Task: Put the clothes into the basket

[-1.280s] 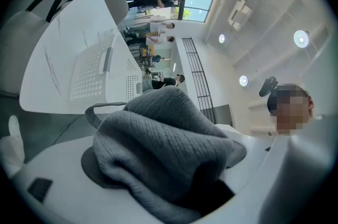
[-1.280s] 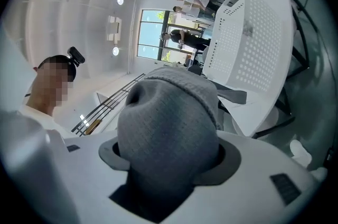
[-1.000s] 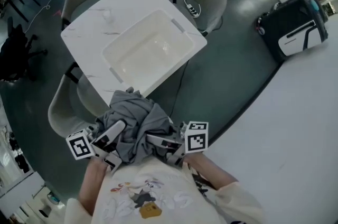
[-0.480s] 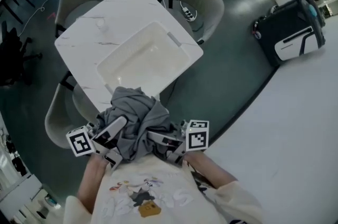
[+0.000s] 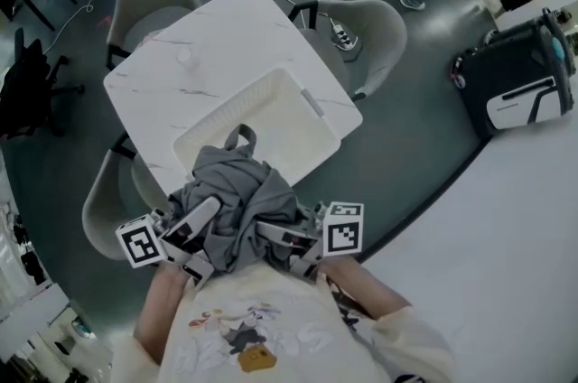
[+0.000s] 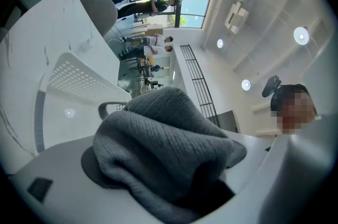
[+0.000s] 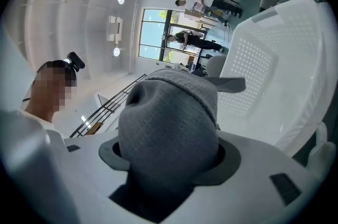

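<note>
A bunched grey garment [image 5: 237,196] hangs between both grippers in front of the person's chest, its top fold reaching over the near rim of the white basket [image 5: 312,103]. My left gripper [image 5: 194,225] is shut on the cloth's left side, my right gripper [image 5: 278,239] on its right side. In the left gripper view the grey knit [image 6: 169,149] fills the jaws, with the perforated basket [image 6: 74,80] behind. The right gripper view shows the same cloth [image 7: 169,133] bulging between the jaws beside the basket wall [image 7: 269,70].
The basket stands on a white marble table [image 5: 208,24] with a small cup [image 5: 185,56] on it. Grey chairs [image 5: 379,29] surround the table. A black-and-white case [image 5: 515,74] stands at the right, and cables lie on the dark floor.
Both grippers have carried the garment forward, so its top now overlaps the basket's near rim. The grip on the cloth is unchanged.
</note>
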A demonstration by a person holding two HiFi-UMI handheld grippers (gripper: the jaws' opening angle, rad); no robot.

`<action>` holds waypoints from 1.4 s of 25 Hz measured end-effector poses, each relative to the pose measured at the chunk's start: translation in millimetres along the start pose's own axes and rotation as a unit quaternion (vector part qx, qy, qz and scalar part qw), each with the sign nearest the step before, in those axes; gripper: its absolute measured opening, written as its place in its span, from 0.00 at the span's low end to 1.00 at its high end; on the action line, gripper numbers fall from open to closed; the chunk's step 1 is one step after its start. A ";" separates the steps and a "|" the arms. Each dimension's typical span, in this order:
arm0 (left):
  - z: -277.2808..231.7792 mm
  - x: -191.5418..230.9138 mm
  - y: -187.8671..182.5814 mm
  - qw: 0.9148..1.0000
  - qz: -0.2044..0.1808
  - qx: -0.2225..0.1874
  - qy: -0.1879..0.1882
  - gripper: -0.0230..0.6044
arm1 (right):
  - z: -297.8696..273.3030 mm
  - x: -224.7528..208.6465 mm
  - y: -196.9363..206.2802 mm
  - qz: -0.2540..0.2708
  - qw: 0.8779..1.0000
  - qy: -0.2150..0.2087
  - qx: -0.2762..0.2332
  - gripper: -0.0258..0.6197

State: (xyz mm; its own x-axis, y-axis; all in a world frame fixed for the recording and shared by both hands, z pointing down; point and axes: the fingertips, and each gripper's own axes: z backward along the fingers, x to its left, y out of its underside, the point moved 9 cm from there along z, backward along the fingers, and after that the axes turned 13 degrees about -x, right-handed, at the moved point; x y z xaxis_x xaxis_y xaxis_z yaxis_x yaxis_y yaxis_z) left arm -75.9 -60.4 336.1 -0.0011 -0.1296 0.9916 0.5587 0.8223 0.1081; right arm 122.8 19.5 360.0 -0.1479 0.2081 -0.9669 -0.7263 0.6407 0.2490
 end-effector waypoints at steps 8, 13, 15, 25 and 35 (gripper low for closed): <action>-45.0 9.9 -18.5 0.999 0.004 -0.035 -0.022 0.75 | -20.8 -17.5 -56.5 -0.016 0.999 0.017 0.033 0.49; -68.2 24.0 -29.6 0.997 0.011 -0.065 -0.042 0.75 | -33.9 -36.8 -86.8 -0.026 0.998 0.032 0.048 0.49; -82.0 35.6 -36.4 0.996 0.015 -0.074 -0.048 0.75 | -41.4 -50.7 -102.3 -0.032 0.997 0.036 0.060 0.49; -88.3 56.2 -37.9 0.991 0.021 -0.119 -0.064 0.75 | -51.0 -63.6 -120.8 -0.004 0.993 0.080 0.088 0.49; -98.0 95.1 -36.9 0.980 0.017 -0.160 -0.118 0.66 | -60.0 -101.0 -138.1 0.025 0.982 0.142 0.122 0.48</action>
State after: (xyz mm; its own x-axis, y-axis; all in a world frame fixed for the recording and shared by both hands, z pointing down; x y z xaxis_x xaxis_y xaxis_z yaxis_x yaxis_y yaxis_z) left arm -15.3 -157.3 419.4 -0.1476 0.0578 0.9874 0.7936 0.6027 0.0833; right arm 197.8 -134.4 419.9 -0.3859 0.0523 -0.9210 -0.5361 0.7998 0.2700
